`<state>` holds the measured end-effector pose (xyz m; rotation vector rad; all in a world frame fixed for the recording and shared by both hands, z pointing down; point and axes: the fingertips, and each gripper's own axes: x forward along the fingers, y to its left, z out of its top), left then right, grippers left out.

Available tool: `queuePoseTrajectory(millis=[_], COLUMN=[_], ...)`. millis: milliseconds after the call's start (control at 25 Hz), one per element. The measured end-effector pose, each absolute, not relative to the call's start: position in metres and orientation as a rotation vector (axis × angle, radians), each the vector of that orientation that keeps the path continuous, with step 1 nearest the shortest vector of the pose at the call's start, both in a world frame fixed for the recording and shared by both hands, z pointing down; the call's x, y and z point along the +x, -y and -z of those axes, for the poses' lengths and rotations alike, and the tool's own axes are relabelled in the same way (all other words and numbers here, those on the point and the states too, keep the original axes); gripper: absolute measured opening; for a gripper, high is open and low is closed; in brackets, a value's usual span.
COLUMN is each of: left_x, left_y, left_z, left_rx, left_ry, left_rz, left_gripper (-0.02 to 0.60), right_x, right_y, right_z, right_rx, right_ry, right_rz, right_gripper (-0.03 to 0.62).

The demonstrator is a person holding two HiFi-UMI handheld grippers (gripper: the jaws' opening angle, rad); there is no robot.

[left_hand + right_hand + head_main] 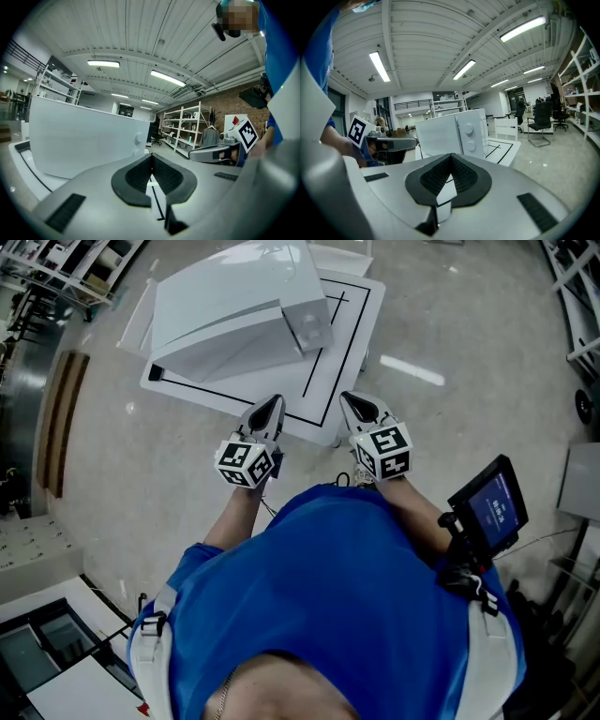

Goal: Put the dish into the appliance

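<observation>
Standing at 6 o'clock of the head view, a person in a blue shirt point(328, 596) holds two grey grippers side by side above the near edge of a white table board with a black outline point(349, 338).

Left: the left hand-held gripper point(273, 401), at 11 o'clock of the shirt, has its black ribbed pads point(138, 177) pressed together with nothing between them, and it touches nothing.

Centre: the white box-shaped appliance point(234, 315) sits on the board at about 12 o'clock of both grippers and apart from them. Its panel with two round knobs point(471, 133) faces the right gripper view.

Right: the right hand-held gripper point(349, 399), at 1 o'clock of the shirt, is likewise fully closed and empty, with the board beyond its tips.

A black handheld screen point(489, 507) shows at 3 o'clock.
</observation>
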<state>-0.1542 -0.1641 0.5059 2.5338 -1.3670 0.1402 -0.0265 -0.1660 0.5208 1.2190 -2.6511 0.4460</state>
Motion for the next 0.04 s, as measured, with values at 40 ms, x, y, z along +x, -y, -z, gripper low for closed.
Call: queuePoseTrajectory(millis=[40], left_x=[-0.1532], left_y=[0.1643], left_z=[-0.5076], left_rx=[2.533], left_ry=[1.368], left_rz=[-0.143], left_gripper=[0.006], right_x=[-0.0251], right_y=[0.1663], right_z=[-0.523], right_rx=[1.215], right_ry=[2.652], right_rz=[-0.445], right_gripper=[0.003])
